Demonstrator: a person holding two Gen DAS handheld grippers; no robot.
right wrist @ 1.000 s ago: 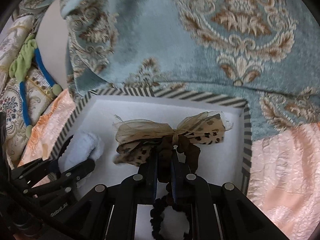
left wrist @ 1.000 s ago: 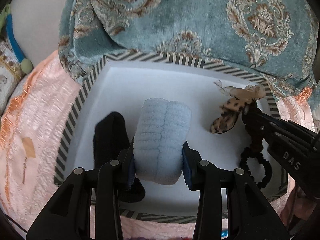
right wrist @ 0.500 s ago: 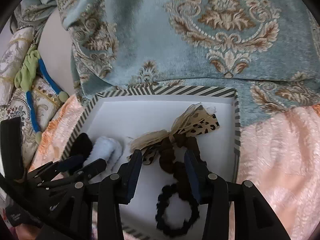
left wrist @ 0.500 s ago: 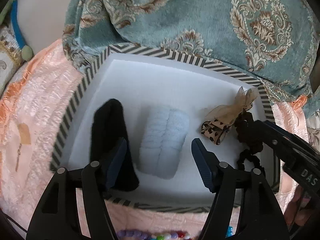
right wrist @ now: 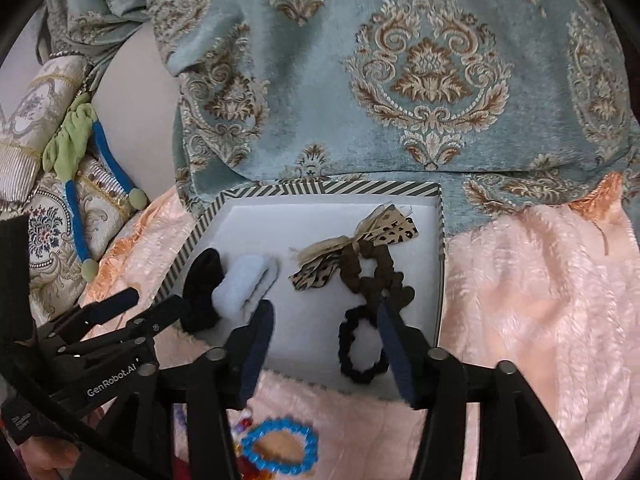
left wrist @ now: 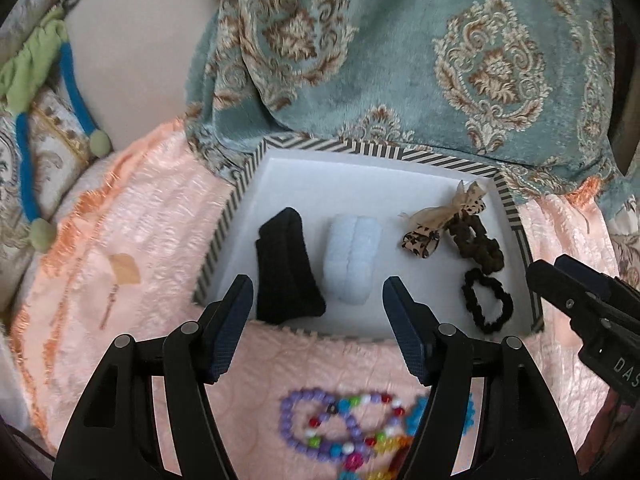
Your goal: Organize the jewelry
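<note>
Left wrist view: left hand-held gripper (left wrist: 318,320) nearest, jaws spread wide, nothing between the pads. Under it, bead bracelets (left wrist: 340,428) lie blurred on a pink blanket (left wrist: 152,232). Beyond, a striped tray (left wrist: 516,216) on the blanket. In the tray, left to right: black band (left wrist: 286,268), pale blue band (left wrist: 352,264), leopard bow (left wrist: 436,224) joined to a brown scrunchie (left wrist: 478,246), black scrunchie (left wrist: 486,304) nearest the front right corner. All lie free, none touched by a gripper. Right hand-held gripper (left wrist: 560,284) enters at right edge, just outside the tray.

Right wrist view: right hand-held gripper (right wrist: 326,344) over the tray's near rim (right wrist: 440,232), jaws opening, pads clear of the black scrunchie (right wrist: 360,348) seen between them. Blue bead bracelet (right wrist: 280,446) at the bottom. Teal patterned cloth (right wrist: 400,80) covers the far side.
</note>
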